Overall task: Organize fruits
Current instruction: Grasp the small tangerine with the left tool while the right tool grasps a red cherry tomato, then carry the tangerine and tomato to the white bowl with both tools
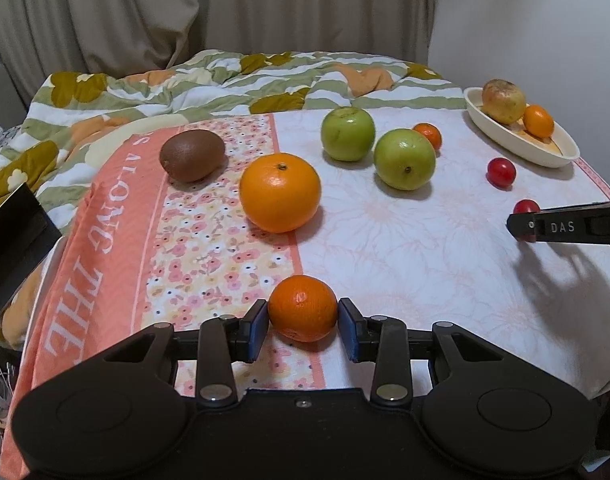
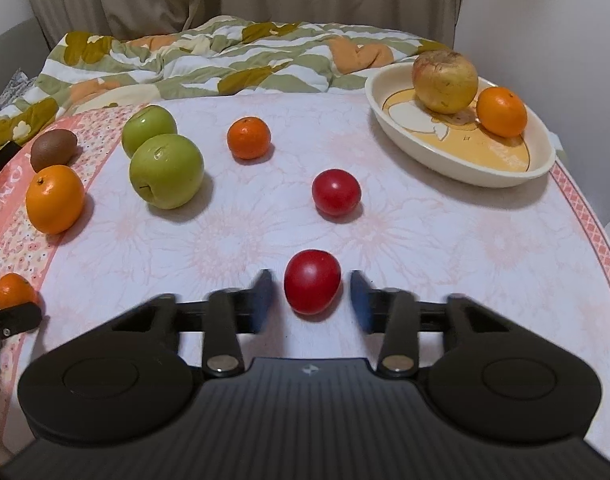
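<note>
Two claws: each was held angled down over one fruit on the cloth-covered worktop, so two pieces could be taken at once.
Left claw: clamped on the near mandarin, a blue pad pressed flat against each flank at its widest part, which was judged to keep a round fruit from rolling out.
Near mandarin: resting on the cloth at the worktop's near edge, not yet lifted.
Right claw: its pads were seen apart, blurred, just off either side of the near red fruit; no pressure on the skin could be made out.
Near red fruit: centred between the pads, sitting on the cloth, so that a squeeze would be met evenly from both sides.
Far red fruit: left loose just beyond, towards the dish.
Small mandarin: left alone near the middle of the cloth.
Green apples: two were found touching, further left.
Large orange: placed beside the kiwi on the flowered strip of cloth.
Dish: set at the far right corner, with a yellowish fruit and a dish orange touching inside; it was judged to be the collecting place, with room left.
Progress: judged early, since most fruit lay outside the dish.
Bedding: bunched behind the worktop, not involved.
</note>
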